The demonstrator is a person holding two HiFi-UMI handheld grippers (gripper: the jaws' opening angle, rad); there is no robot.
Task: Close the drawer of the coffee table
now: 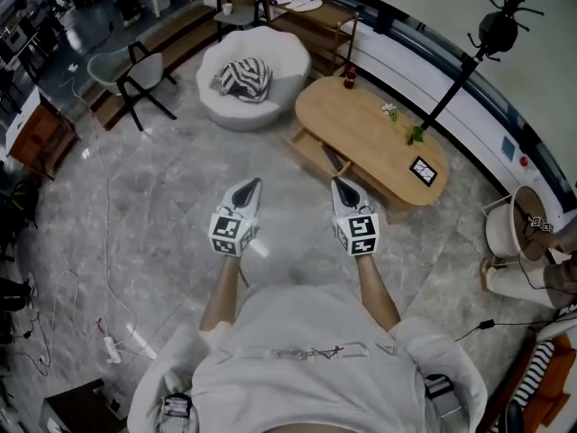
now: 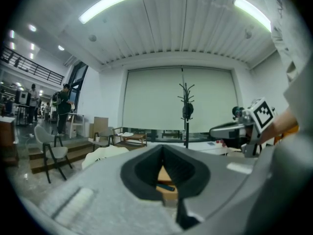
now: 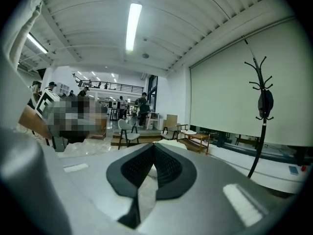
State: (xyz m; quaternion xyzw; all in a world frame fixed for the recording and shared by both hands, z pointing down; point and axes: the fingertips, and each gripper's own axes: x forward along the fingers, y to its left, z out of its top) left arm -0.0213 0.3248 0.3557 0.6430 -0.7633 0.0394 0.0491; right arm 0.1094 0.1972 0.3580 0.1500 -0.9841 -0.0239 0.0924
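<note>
The oval wooden coffee table stands ahead on the marble floor. Its drawer sticks out from the near long side, with a dark flat item inside. My left gripper is shut and empty, pointing level over the floor well short of the table. My right gripper is shut too and holds nothing; its tip is just short of the open drawer. Below the shut left gripper, the left gripper view shows the drawer's wood through the gap. The right gripper shows closed, black-padded jaws.
A white round armchair with a striped cushion stands left of the table. A grey chair is farther left. A black coat stand rises behind the table. A power strip and cable lie on the floor. A person sits at far right.
</note>
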